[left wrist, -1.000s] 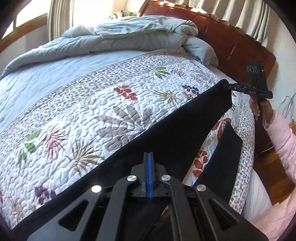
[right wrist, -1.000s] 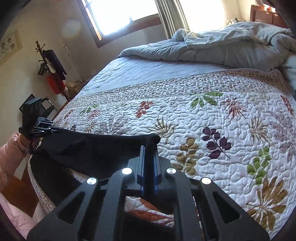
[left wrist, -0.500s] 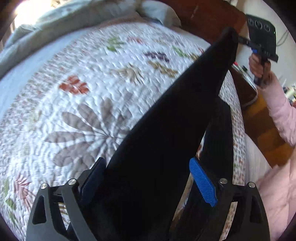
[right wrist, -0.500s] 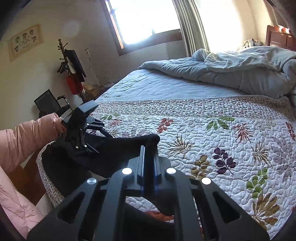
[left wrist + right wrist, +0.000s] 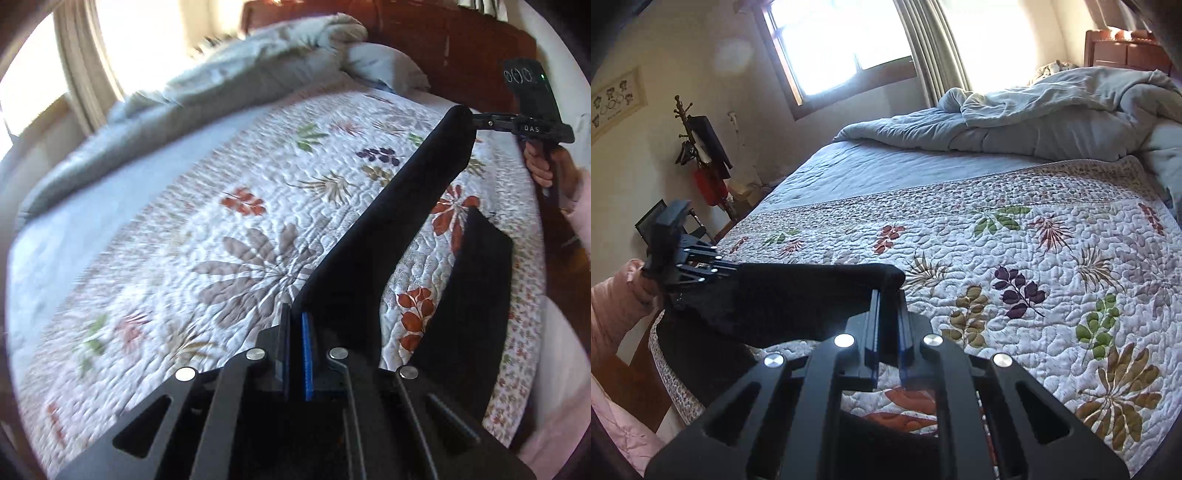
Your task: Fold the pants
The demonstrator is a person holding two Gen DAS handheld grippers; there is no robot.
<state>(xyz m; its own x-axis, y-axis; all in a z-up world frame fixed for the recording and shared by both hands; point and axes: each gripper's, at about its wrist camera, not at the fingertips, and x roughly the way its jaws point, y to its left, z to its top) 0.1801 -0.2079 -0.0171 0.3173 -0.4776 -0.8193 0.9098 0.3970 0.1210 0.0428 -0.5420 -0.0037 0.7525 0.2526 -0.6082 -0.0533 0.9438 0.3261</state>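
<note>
Black pants (image 5: 399, 221) are held stretched in the air between my two grippers, above the near edge of the floral quilt (image 5: 221, 229). My left gripper (image 5: 295, 325) is shut on one end of the pants' upper edge. My right gripper (image 5: 888, 299) is shut on the other end (image 5: 812, 288). A second part of the pants (image 5: 476, 302) hangs down over the bed's edge. Each gripper shows in the other's view: the right one (image 5: 480, 122) at top right, the left one (image 5: 735, 267) at the left.
A crumpled grey duvet (image 5: 1052, 118) and a pillow (image 5: 384, 66) lie at the far side by the wooden headboard (image 5: 443, 40). A coat stand (image 5: 698, 147) and a chair (image 5: 650, 221) stand by the wall. A window (image 5: 842, 44) is behind.
Half a second ago my left gripper was open around the pants; now it is shut on them again. The pants stay stretched between both grippers. The right gripper stayed shut.
</note>
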